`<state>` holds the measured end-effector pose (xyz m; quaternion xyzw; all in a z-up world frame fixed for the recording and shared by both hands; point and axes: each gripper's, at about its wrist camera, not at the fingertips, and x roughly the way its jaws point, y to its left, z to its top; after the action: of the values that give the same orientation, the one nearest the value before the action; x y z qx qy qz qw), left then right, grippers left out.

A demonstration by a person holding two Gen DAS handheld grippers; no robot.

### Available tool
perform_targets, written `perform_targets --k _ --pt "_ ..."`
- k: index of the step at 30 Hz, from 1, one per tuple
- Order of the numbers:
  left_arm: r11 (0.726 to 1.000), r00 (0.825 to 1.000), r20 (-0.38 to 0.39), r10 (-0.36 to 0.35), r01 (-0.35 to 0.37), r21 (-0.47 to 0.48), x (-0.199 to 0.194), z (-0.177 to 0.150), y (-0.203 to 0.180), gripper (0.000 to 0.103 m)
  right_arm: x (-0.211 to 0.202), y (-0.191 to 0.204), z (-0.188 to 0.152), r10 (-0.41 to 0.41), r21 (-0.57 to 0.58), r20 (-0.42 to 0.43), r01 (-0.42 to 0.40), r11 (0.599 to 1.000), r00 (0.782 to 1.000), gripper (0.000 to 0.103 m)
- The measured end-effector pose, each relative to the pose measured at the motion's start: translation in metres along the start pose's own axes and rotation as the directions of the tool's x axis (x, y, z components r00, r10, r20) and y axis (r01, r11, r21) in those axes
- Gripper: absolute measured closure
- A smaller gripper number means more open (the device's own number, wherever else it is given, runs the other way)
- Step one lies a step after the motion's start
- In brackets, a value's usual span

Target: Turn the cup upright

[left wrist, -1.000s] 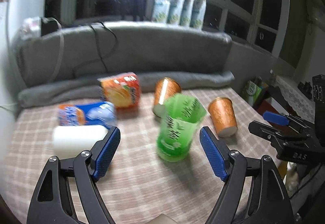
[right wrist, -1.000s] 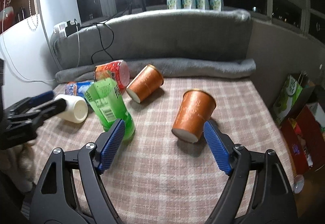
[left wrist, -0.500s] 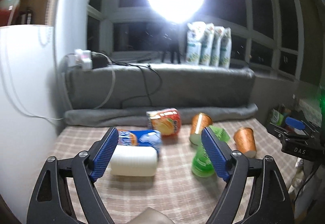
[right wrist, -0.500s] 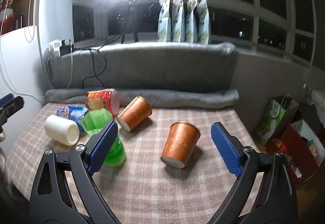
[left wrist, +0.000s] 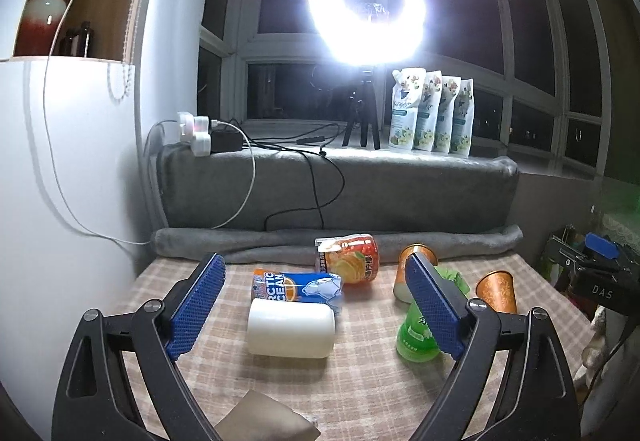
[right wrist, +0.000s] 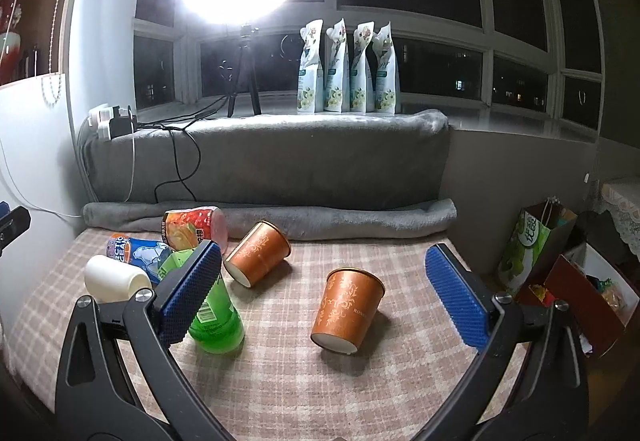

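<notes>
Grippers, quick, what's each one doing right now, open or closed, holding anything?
Left gripper: open, holding nothing.
Right gripper: open, holding nothing.

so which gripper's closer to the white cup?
Left. The left gripper frames the white cup lying between its open fingers; the right gripper sits farther right, the cup outside its left finger.

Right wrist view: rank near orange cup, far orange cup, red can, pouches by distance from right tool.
1. near orange cup, between the right tool's fingers
2. far orange cup, on its side, left
3. red can, back left
4. pouches, on the sill
</notes>
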<state>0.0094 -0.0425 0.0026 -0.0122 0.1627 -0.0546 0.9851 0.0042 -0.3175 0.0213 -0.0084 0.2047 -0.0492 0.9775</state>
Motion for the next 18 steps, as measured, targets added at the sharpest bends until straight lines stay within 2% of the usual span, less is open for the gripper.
perform_targets --k 18 --pt "1.0 1.0 -0.012 -0.009 0.009 -0.002 0.0002 -0.0002 -0.0013 0.011 0.0 0.0032 -0.001 0.0 -0.004 0.001 0.0 1.0 1.0 0.0"
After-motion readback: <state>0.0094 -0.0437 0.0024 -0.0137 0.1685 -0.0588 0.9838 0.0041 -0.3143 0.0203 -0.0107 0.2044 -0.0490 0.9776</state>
